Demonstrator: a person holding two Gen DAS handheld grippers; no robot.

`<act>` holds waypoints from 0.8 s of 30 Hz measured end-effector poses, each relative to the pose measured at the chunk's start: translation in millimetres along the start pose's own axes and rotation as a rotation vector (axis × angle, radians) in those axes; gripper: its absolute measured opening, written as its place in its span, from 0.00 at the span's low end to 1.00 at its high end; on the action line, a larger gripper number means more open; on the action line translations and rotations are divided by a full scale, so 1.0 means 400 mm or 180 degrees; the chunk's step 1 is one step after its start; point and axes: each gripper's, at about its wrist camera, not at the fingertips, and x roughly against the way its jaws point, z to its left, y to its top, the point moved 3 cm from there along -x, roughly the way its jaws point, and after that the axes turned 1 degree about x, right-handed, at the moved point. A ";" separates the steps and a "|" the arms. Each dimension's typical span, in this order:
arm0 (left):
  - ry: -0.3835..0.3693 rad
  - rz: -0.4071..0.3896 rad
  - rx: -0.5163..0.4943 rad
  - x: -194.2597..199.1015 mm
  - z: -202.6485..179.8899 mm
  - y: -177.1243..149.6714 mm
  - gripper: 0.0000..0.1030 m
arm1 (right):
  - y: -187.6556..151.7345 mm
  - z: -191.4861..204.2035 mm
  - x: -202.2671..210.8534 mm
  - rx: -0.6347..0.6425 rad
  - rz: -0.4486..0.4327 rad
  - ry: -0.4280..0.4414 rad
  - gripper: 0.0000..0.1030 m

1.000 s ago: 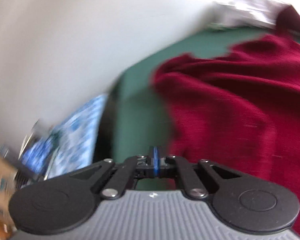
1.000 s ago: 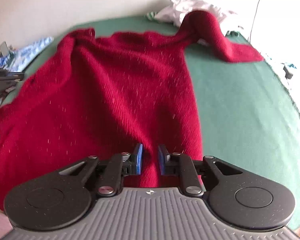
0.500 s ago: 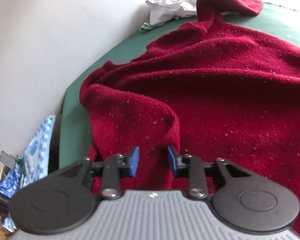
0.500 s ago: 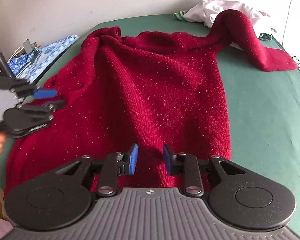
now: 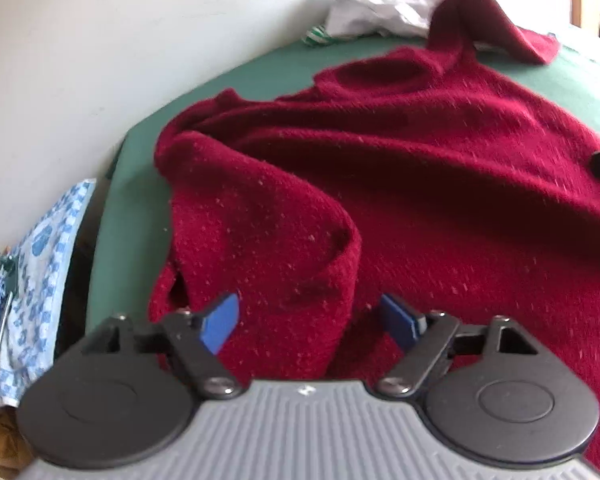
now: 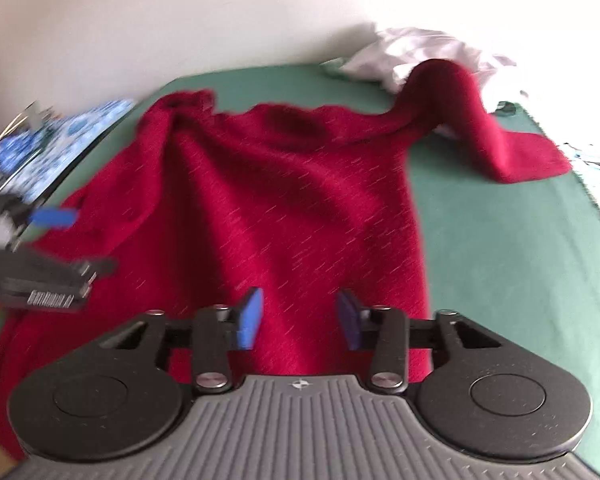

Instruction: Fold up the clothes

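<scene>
Left gripper (image 5: pixel 310 324): jaws opening, blue pads (image 5: pixel 219 322) spread either side of a raised fold of the dark red knit sweater (image 5: pixel 380 184). The fold stands between the pads; whether either pad touches it I cannot tell, but nothing is clamped. Right gripper (image 6: pixel 297 316): jaws opening too, pads apart above the sweater's near hem area, knit lying between them, not pinched.

Sweater lies spread over the green surface (image 6: pixel 500 240), body rumpled with long creases running near to far. Neck opening at the far edge. One sleeve (image 6: pixel 480 132) trails far right, draped up over a crumpled white garment (image 6: pixel 420 52) and ending flat on the green cloth. The other shoulder is bunched at far left. Pale lint flecks all over the knit.

In the right wrist view the left gripper shows at the left edge, over the sweater's left side.

Off the left edge of the surface: a blue-and-white patterned cloth (image 5: pixel 39 264). Plain pale wall (image 5: pixel 99 60) behind.

Writing: none readable. Only a small round emblem on each grey gripper body.
</scene>
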 end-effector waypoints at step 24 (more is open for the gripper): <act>0.1900 0.0595 0.1145 -0.032 0.497 -0.043 0.27 | 0.158 -0.079 -0.053 0.0228 -0.0296 -0.0043 0.50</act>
